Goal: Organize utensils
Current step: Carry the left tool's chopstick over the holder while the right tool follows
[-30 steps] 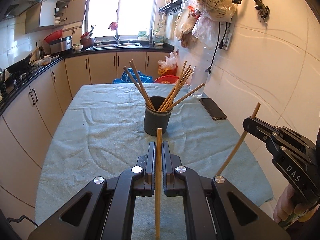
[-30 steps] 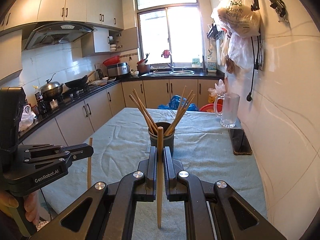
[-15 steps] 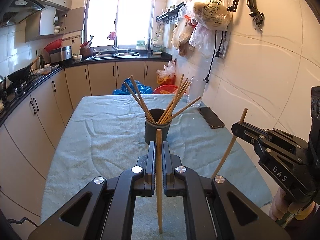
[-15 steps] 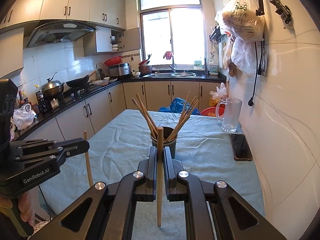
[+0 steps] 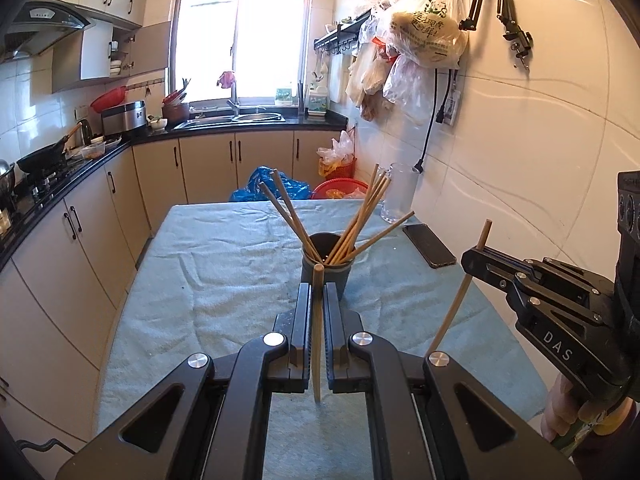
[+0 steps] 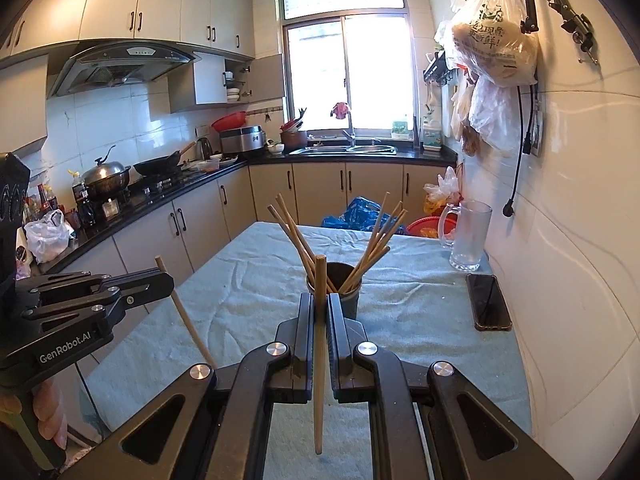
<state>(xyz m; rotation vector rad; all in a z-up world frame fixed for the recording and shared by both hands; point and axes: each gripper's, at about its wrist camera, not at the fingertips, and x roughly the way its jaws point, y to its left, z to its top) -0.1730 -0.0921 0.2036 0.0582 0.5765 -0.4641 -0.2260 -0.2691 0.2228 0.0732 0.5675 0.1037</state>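
Note:
A dark grey holder cup (image 5: 343, 276) with several wooden chopsticks (image 5: 360, 216) fanned out stands mid-table; it also shows in the right wrist view (image 6: 352, 300). My left gripper (image 5: 317, 292) is shut on one upright chopstick (image 5: 317, 340), held above the near part of the table, short of the cup. My right gripper (image 6: 319, 300) is shut on another upright chopstick (image 6: 319, 360). The right gripper shows at the right of the left wrist view (image 5: 472, 258), the left gripper at the left of the right wrist view (image 6: 164, 278), each with its stick.
The table (image 5: 224, 280) is covered with a light blue towel. A black phone (image 5: 429, 245) lies near the right wall and a glass mug (image 6: 470, 236) stands behind it. Kitchen counters run along the left; a tiled wall borders the right.
Both grippers have risen and tilted up slightly with their chopsticks; the cup sits lower in both views. Both grips are unchanged.

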